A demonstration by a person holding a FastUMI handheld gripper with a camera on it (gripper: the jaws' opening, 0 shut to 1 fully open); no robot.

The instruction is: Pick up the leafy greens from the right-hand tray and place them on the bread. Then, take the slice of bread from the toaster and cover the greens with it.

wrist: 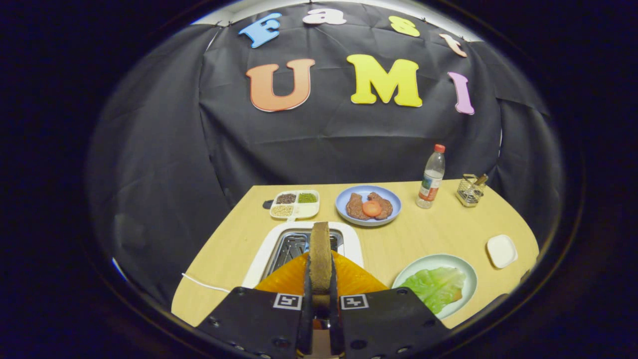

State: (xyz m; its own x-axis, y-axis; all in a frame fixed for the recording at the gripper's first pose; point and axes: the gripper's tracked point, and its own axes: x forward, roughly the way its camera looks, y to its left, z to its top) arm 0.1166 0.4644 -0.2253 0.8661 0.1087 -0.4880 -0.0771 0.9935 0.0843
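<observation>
The tool (320, 279) pinches a slice of bread (320, 255) edge-on, both fingers pressed against its flat sides, so the slice stands upright between them. The slice is held above the white toaster (350, 238), whose open slot (291, 247) lies just beyond the fingers, at twelve o'clock from them.

At about three o'clock from the fingers, on the wooden surface (413, 239), rests a pale green plate (466, 271). On it the leafy greens (434, 286) are spread over another slice of bread (454, 297), of which only a brown corner peeks out under the leaf.

Beyond the toaster, at twelve o'clock, sits a white divided tray (295, 204) with grains and seeds in its compartments. At one o'clock is a blue plate (344, 197) carrying two pieces of meat (355, 206) with a tomato slice (371, 208) on top. Farther at two o'clock stands a clear bottle (431, 177) with a red cap, then a small wire basket (469, 190). A small white dish (501, 251) lies near the surface's edge, at about one o'clock from the green plate.
</observation>
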